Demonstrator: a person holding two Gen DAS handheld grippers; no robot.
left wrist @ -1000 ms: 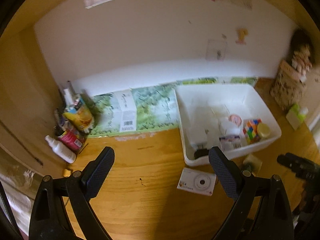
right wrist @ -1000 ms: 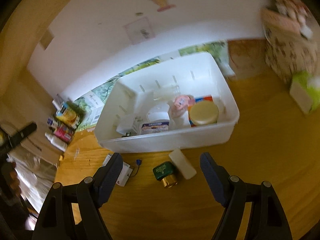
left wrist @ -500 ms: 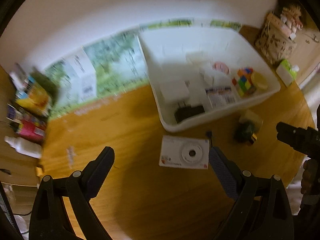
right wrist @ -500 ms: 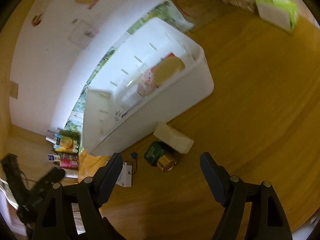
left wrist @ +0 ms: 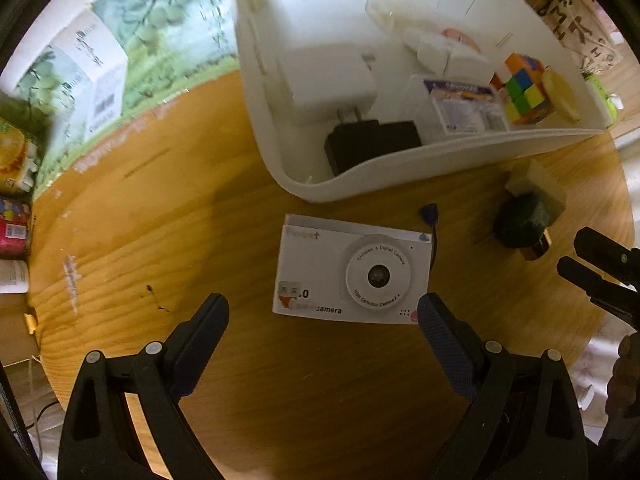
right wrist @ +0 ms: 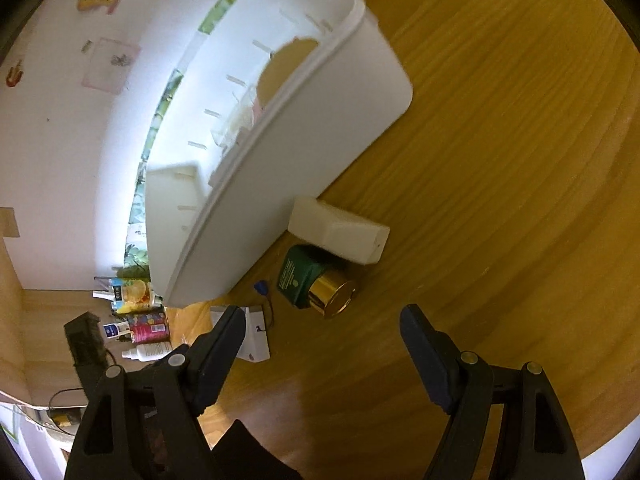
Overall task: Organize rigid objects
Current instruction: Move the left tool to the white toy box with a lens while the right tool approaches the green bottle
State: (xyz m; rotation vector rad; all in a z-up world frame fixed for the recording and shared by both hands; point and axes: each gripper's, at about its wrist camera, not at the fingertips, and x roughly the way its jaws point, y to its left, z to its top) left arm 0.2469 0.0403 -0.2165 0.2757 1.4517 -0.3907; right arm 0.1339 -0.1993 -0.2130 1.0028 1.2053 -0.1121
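A white toy camera lies flat on the wooden table, just in front of my open, empty left gripper. Behind it stands a white bin holding a white charger, a black adapter, a colour cube and other small items. A green jar with a gold lid lies on its side beside a cream block, close to the bin wall. My right gripper is open and empty, just short of the jar. The camera's edge shows there too.
Snack packets and bottles crowd the table's left edge; they also show in the right wrist view. A green printed box lies against the back wall. The right gripper's fingers enter the left wrist view at right.
Both grippers have moved down and closer to the table. The left one has closed in on the camera, the right one on the jar. Both stay open.
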